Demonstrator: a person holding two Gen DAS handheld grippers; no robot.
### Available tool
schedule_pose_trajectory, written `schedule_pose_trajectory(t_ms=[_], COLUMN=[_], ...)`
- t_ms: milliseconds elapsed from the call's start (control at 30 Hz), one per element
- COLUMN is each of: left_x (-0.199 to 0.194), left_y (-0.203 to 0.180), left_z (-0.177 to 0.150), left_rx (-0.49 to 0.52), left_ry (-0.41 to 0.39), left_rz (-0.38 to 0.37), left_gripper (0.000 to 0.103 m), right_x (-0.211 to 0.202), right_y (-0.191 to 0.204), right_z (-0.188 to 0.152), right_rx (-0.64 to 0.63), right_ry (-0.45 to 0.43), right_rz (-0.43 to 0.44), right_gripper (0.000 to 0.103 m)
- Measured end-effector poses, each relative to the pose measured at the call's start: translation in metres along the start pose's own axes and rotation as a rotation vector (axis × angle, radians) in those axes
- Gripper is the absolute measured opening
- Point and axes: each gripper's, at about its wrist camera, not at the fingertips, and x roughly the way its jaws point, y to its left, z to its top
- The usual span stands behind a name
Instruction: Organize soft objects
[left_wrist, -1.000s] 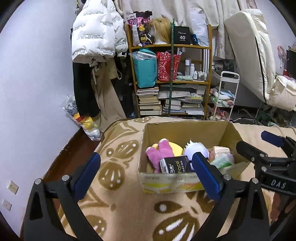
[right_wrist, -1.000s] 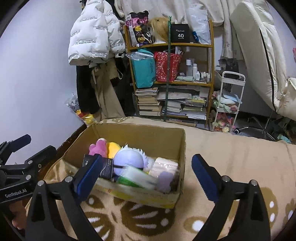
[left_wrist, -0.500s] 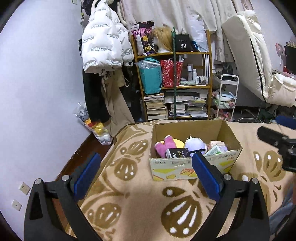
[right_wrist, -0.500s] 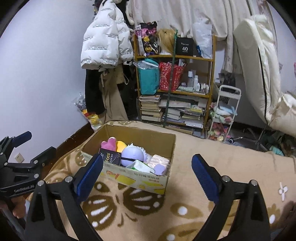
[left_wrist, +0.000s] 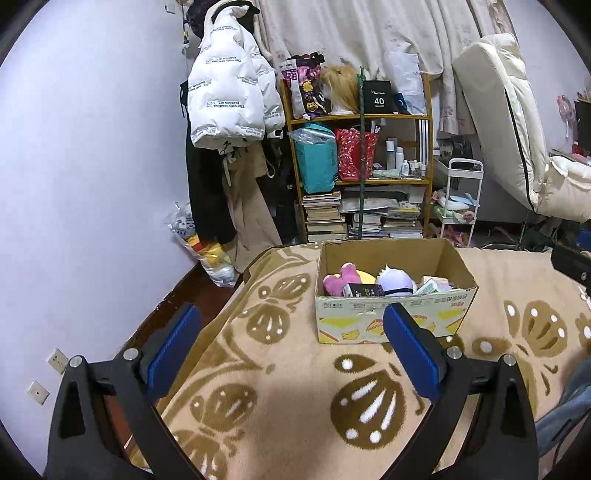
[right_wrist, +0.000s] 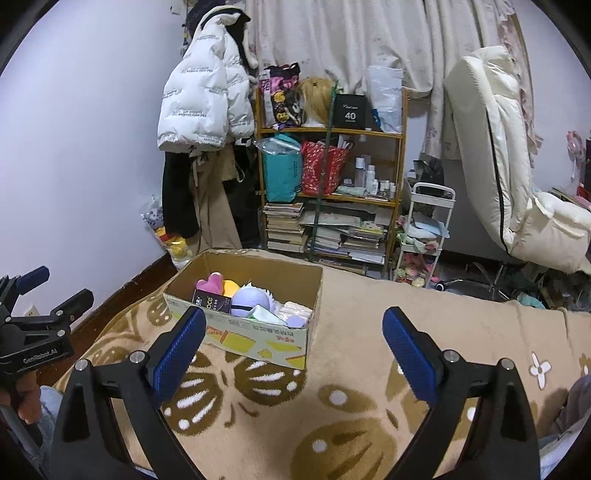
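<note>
Both tools have pulled back from the cardboard box (left_wrist: 391, 317). A second ago the box filled much of each view; now it looks smaller and sits well apart from them on the brown patterned blanket (left_wrist: 295, 387). The left tool (left_wrist: 291, 347) is wide open and holds nothing. The right tool (right_wrist: 291, 347) is wide open and empty too.

The soft things are all inside the box: a pink plush (left_wrist: 338, 282), a pale purple round plush (left_wrist: 395, 284), a small black box (left_wrist: 364, 291) and some packs. No soft thing lies loose on the blanket, so the tidying looks about done.

Behind the box stand a crowded shelf (left_wrist: 358, 177), a white puffy coat (left_wrist: 229, 99) and a small white cart (left_wrist: 461, 199). Nothing lies between the tools and the box.
</note>
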Motion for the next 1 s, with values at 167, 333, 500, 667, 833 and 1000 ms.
schedule_pose_trajectory(t_ms=[167,333,500,667,833,1000], left_x=[-0.001,0.0,0.002,0.003,0.003,0.004], left_y=[0.001,-0.001,-0.002,-0.003,-0.005,-0.007], left_z=[-0.005,-0.01,-0.012,-0.013,-0.014,-0.012], left_rx=[-0.001,0.012,0.012,0.01,0.013,0.021], left_ry=[0.005,-0.007,-0.025,-0.036,-0.044,-0.056], left_rz=[0.009,0.04,0.054,0.055,0.056,0.056], left_gripper=[0.098,0.098,0.098,0.098,0.098,0.098], right_x=[-0.001,0.001,0.006,0.011,0.014,0.016], right_y=[-0.004,-0.005,-0.004,-0.004,-0.008,-0.011], right_z=[-0.009,-0.018,-0.025,-0.028,-0.027,-0.027], right_rx=[0.019,0.018,0.017,0.017,0.036,0.041], right_ry=[-0.009,-0.005,-0.001,-0.015,-0.008,-0.009], right_rz=[-0.007,-0.008,-0.014,-0.023,-0.026,-0.028], right_gripper=[0.101,0.101,0.101,0.101,0.101,0.101])
